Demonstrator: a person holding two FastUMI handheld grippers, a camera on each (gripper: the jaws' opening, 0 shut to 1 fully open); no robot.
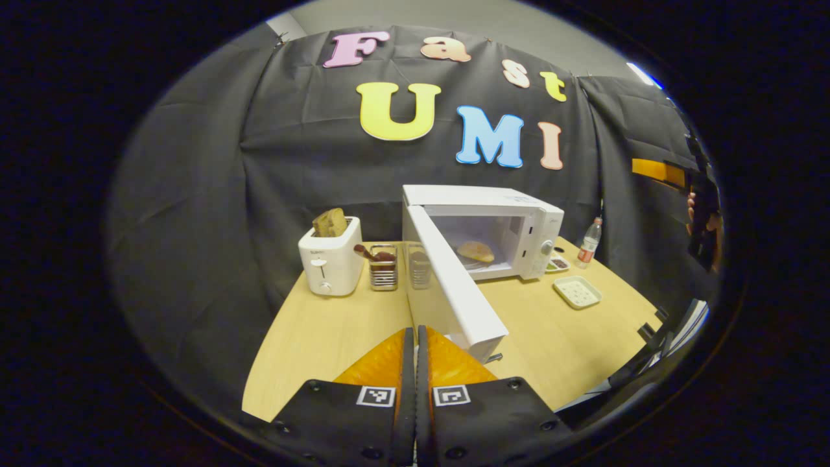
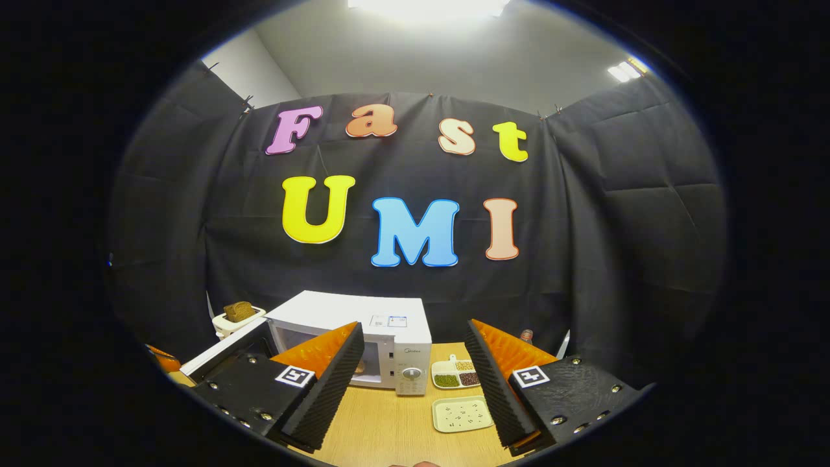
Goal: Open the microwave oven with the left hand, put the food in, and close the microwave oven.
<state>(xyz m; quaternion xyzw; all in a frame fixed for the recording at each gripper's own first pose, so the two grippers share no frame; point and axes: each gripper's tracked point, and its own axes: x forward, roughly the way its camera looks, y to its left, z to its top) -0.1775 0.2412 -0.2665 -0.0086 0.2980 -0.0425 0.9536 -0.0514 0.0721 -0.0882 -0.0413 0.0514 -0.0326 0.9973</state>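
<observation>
Closest to the lens, the left gripper [image 1: 415, 337] had its fingers pressed together on nothing, poised just short of the free edge of the microwave door [image 1: 454, 285], which stood swung out over the tabletop's [image 1: 324, 337] near edge. The food [image 1: 475, 250] already lay inside the microwave [image 1: 519, 227], at the tabletop's back edge. Closing looked like the step in hand: pushing flat against the door's outer face near that free edge, following its arc until it latches, would serve best. The right gripper [image 2: 412, 373] was spread wide and empty above the small tray [image 2: 462, 414].
</observation>
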